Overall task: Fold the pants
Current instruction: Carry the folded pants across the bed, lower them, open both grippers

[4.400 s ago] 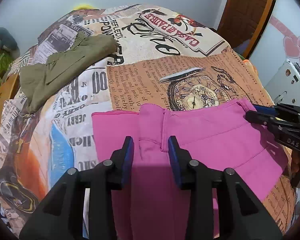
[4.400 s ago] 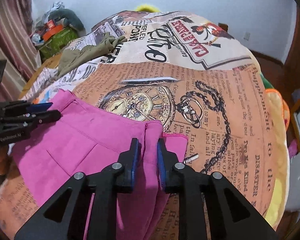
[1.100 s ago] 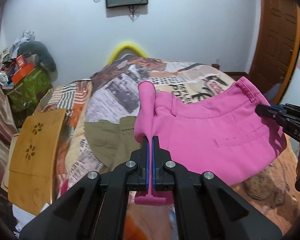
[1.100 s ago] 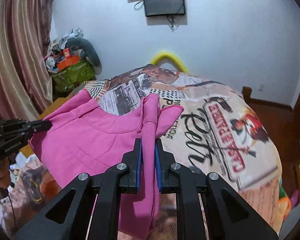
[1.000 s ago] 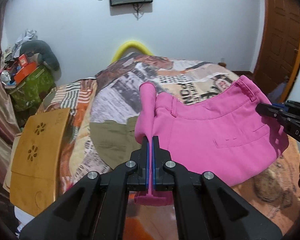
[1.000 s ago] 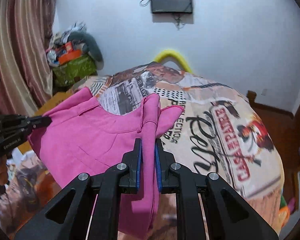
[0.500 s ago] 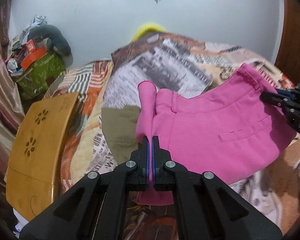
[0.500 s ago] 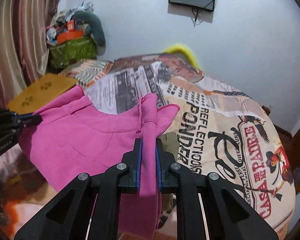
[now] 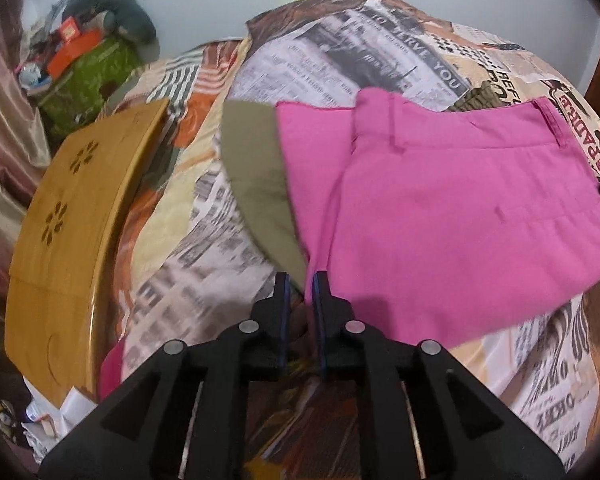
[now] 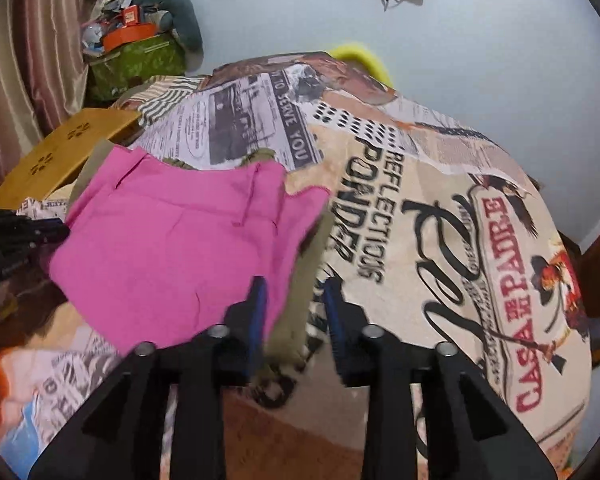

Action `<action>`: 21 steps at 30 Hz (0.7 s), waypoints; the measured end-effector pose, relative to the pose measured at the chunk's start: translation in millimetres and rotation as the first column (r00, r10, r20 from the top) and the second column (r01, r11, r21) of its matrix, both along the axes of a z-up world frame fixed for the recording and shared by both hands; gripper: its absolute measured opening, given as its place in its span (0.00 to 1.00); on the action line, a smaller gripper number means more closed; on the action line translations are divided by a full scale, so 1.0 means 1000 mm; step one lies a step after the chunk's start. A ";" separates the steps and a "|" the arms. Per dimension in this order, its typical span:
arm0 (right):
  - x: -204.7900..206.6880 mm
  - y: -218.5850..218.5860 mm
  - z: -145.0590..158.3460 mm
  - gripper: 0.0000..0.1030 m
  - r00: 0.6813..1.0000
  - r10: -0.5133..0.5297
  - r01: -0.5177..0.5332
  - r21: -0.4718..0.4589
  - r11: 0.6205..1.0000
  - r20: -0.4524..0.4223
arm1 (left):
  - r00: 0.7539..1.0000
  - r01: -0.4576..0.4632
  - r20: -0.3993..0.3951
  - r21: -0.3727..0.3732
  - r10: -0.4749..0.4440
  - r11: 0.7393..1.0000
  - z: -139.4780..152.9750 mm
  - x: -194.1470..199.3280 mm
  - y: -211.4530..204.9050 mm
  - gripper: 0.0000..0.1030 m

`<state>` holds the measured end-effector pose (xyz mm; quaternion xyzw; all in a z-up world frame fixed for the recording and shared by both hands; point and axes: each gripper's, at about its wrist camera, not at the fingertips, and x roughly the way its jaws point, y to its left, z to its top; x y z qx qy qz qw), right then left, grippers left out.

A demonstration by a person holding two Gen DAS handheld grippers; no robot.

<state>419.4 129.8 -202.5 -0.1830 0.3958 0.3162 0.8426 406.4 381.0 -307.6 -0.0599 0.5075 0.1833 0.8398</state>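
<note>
Now letting go: left gripper (image 9: pixel 300 288) and right gripper (image 10: pixel 294 300) just parting, nothing clamped, folded pink pants (image 9: pixel 440 208) settling mid-frame atop olive pants (image 9: pixel 256 184) on the printed bedspread (image 10: pixel 440 240). Probably backing straight out, avoiding snagging edges.

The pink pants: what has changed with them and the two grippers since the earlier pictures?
The pink pants were carried, pinched in both grippers, and laid on the olive garment on the bed. The left gripper and right gripper have just been opening and no longer pinch them. The bedspread and wooden board stayed in place.
</note>
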 end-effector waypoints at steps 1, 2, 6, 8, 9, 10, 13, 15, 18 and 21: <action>-0.001 -0.005 0.003 0.31 1.000 -0.005 0.005 0.004 1.000 -0.015 | 1.000 -0.008 -0.019 0.008 0.009 1.000 -0.002 -0.004 0.003 0.14; 0.000 -0.007 0.003 0.31 1.000 -0.009 0.009 0.001 1.000 -0.025 | 0.999 -0.015 -0.034 0.019 0.016 1.000 -0.003 -0.007 0.004 0.14; -0.012 -0.019 0.018 0.31 0.999 -0.005 0.004 -0.013 1.000 -0.049 | 0.999 -0.018 -0.043 -0.005 0.017 1.000 0.005 -0.031 0.003 0.14; -0.021 -0.023 0.032 0.31 0.999 0.006 -0.006 -0.001 1.000 -0.034 | 1.000 -0.010 -0.008 -0.005 0.010 1.000 0.022 -0.042 -0.003 0.14; -0.026 -0.025 0.041 0.31 1.000 0.012 -0.011 0.014 1.000 -0.029 | 1.000 -0.008 0.012 -0.011 0.008 1.000 0.033 -0.048 -0.007 0.14; -0.030 -0.027 0.050 0.31 1.000 0.015 -0.015 0.029 0.999 -0.025 | 1.000 -0.006 0.029 -0.019 0.007 1.000 0.042 -0.052 -0.010 0.14; -0.048 -0.036 0.083 0.31 1.000 0.026 -0.027 0.079 0.997 0.011 | 0.992 0.015 0.123 -0.034 -0.011 0.999 0.088 -0.071 -0.026 0.14; -0.061 -0.042 0.107 0.31 0.999 0.033 -0.038 0.120 0.992 0.042 | 0.979 0.073 0.190 -0.008 -0.070 0.997 0.125 -0.088 -0.045 0.14; -0.087 -0.057 0.147 0.31 0.995 0.032 -0.051 0.204 0.978 0.099 | 0.952 0.104 0.278 0.090 -0.126 0.990 0.178 -0.115 -0.077 0.14; -0.117 -0.071 0.184 0.31 0.987 0.039 -0.082 0.271 0.959 0.158 | 0.910 0.132 0.379 0.116 -0.166 0.985 0.227 -0.150 -0.108 0.14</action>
